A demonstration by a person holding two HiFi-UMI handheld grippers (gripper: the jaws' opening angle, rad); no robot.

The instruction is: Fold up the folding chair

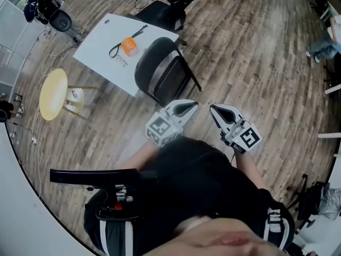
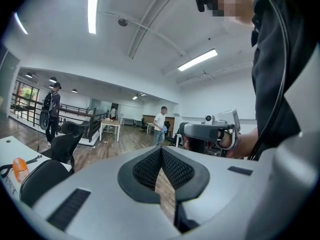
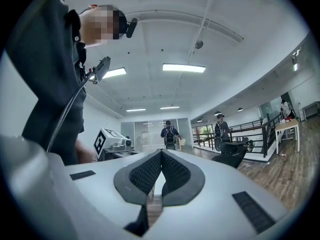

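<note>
A black folding chair (image 1: pixel 162 71) with a rounded back stands on the wood floor against the corner of a white table (image 1: pixel 98 55). Its back also shows low at the left of the left gripper view (image 2: pixel 42 176). My left gripper (image 1: pixel 195 105) and right gripper (image 1: pixel 212 108) hover side by side just short of the chair, tips pointing toward it and touching nothing. Both are shut with nothing between the pads, as seen in the left gripper view (image 2: pixel 161 150) and the right gripper view (image 3: pixel 161 152). Each gripper view shows the other gripper alongside.
On the white table lie an orange object (image 1: pixel 128 46) and a black strap (image 1: pixel 120 44). A round yellow stool (image 1: pixel 53 94) stands to the left, and a black office chair (image 1: pixel 171 8) behind the table. Another black seat (image 1: pixel 101 177) is beside my body. People stand far off in the room.
</note>
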